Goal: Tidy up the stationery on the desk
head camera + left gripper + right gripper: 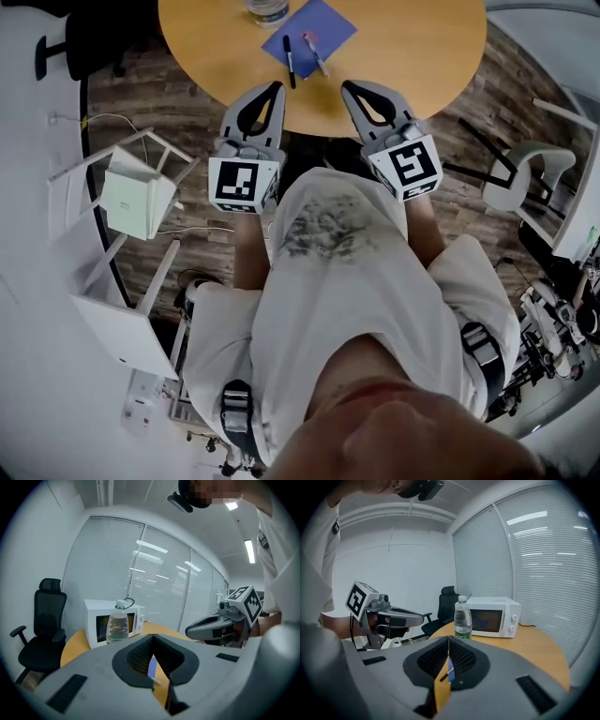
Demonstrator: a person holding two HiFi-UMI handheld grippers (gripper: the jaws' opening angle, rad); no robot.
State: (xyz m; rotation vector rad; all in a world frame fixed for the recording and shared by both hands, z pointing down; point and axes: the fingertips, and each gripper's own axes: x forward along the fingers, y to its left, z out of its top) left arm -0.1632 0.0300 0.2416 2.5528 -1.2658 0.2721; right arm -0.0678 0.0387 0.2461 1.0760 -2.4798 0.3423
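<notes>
Two pens counted, none held: found the left tool [277, 90] and the right tool [347, 89] both closed on nothing, jaw tips pressed together, poised side by side at the near edge of the round tabletop [422, 56]. Logged a black pen [289, 62] and a lighter pen [316, 54] lying near each other on a blue sheet [328, 23], just beyond the tool tips and close to that near edge. Judged main risk: coming in with jaws shut would shove a pen instead of taking it, and a round barrel so nudged could roll off the sheet and over the edge to the floor. Judged second risk: pens lay close enough that a wide grab might catch both, or drag the thin sheet and shift the other pen. Judged third risk: reaching farther could knock the water bottle [267, 9] standing just behind the sheet; looked tall and narrow, so probably easy to tip. Containers: recorded bottle upright, capped, partly filled with clear water. Recorded white microwave [93, 625] behind the bottle, door shut, nothing made out inside. Spotted no pen cup, tray or case in any view, so could not tell where the pens were meant to go.
</notes>
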